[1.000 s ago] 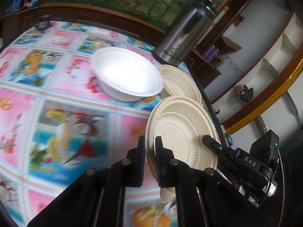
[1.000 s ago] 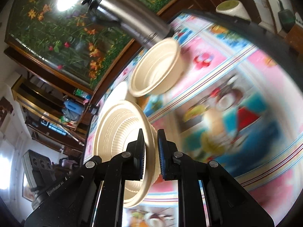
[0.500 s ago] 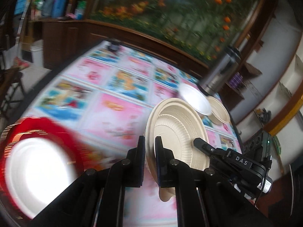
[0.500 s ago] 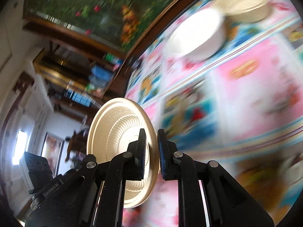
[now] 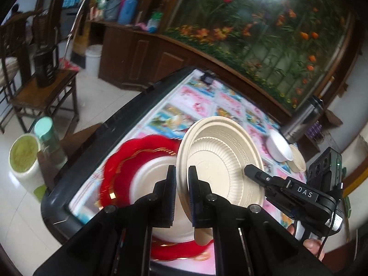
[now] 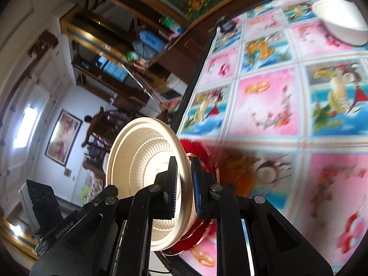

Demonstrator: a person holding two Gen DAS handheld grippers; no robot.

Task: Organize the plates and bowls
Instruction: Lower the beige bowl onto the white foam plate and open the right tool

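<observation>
beige plate (image 5: 220, 161) is held on edge, clamped at its rim by both tongs: left gripper (image 5: 182, 193) closed on the near rim, right gripper (image 6: 184, 184) closed on the opposite rim. plate is carried above the red tray (image 5: 138, 154) at the table (image 6: 276, 105) corner; a white plate (image 5: 151, 179) lies in the tray. white bowl (image 5: 279, 146) and beige bowl (image 5: 297, 161) sit well apart, near the steel flask (image 5: 303, 122).

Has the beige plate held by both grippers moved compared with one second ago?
Yes. The beige plate has travelled away from the steel thermos, which now looks far off, toward the red tray at the table's other end.
</observation>
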